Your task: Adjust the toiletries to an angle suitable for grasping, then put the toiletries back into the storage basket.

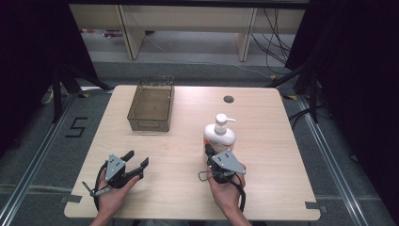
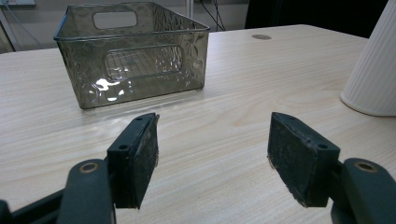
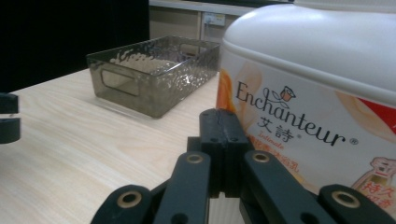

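Since the right gripper is clamped shut, empty, right against the bottle, and the left gripper gapes open, the bottle could be toppled by a push.

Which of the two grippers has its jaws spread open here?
The left gripper: its pads stand wide apart over bare table. The right gripper, right by the lotion bottle, has its jaws pressed together.

Basket left of bottle (apart)

Black two-jaw tools; grey triangular plates
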Demonstrator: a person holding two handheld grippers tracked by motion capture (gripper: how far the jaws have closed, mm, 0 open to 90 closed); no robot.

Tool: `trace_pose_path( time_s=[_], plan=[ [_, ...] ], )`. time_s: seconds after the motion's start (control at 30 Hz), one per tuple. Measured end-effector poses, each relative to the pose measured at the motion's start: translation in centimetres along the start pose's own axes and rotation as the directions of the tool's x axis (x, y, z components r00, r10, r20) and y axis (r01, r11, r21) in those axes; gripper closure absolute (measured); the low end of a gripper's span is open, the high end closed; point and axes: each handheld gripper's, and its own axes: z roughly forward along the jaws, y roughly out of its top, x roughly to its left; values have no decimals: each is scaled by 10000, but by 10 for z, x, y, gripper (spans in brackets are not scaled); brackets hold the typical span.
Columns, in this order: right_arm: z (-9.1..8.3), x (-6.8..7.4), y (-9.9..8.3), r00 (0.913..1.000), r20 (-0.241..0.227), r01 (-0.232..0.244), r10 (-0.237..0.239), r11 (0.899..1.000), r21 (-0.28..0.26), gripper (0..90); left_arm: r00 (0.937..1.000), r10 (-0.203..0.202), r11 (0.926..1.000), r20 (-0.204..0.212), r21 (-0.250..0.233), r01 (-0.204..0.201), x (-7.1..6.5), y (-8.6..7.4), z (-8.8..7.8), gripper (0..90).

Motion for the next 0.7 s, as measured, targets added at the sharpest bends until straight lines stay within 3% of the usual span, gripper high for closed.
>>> trace_pose_path(
  time_s=[0.03, 0.07, 0.13, 0.17, 0.2, 0.23, 0.27, 0.3, 0.33, 0.4, 0.43, 0.5, 0.53, 0.67, 0.7],
  plan=[
    [-2, 0, 0, 9999, -131, -22, 22, 10000, -5, 900, 10000, -12, 10000, 11, -22, 12, 0, 0, 0, 330],
    [-11, 1, 2, 9990, -332, 284, -284, 9996, 4, 886, 10000, -58, 9999, 16, -86, 59, 0, 0, 0, 340],
    [-19, -1, 2, 9983, -288, 500, -502, 9987, -54, 867, 9997, -223, 9994, -16, -254, 223, -1, 1, -1, 345],
    [-29, -5, 2, 9986, -306, 440, -440, 9990, -14, 838, 9999, -152, 9988, -51, -457, 149, -4, 6, -4, 348],
    [-43, -16, 1, 9979, -202, 609, -617, 9974, -376, 806, 9999, -161, 9983, -40, -561, 159, -5, 7, -4, 353],
    [-49, -19, 0, 9992, -106, 385, -388, 9988, -295, 786, 9999, -129, 9972, -2, -730, 129, -8, 11, -5, 356],
    [-71, -38, -7, 9990, 442, 66, -47, 9991, -421, 725, 9999, -118, 9961, 81, -878, 125, -12, 15, -6, 363],
    [-71, -38, -7, 9990, 442, 66, -47, 9991, -421, 725, 9999, -11, 9955, 118, -944, 22, -17, 20, -7, 363],
    [-78, -48, -13, 9972, 718, -136, 186, 9975, -688, 697, 9998, 28, 9935, 196, -1141, -6, -22, 24, -8, 365],
    [-91, -70, -27, 9862, 1584, -422, 475, 9984, -368, 663, 9997, 18, 9905, 241, -1374, 16, -36, 33, -8, 370],
    [-94, -81, -36, 9795, 1946, -461, 517, 9984, -332, 653, 10000, 89, 9914, 18, -1309, -85, -44, 39, -9, 380],
    [-101, -96, -50, 9624, 2576, -867, 862, 9962, -93, 651, 9998, -160, 9893, -138, -1453, 139, -59, 50, -7, 392],
    [-101, -105, -61, 9479, 2963, -1218, 1173, 9925, -33, 648, 9998, -185, 9871, -117, -1595, 164, -67, 56, -7, 393],
    [-99, -118, -68, 9417, 3253, -972, 857, 9951, 191, 644, 9999, 75, 9823, 74, -1874, -59, -94, 79, -1, 388],
    [-98, -119, -68, 9407, 3179, -1286, 1185, 9916, 110, 641, 9998, 126, 9820, 153, -1887, -95, -99, 84, 2, 388]
  ],
)
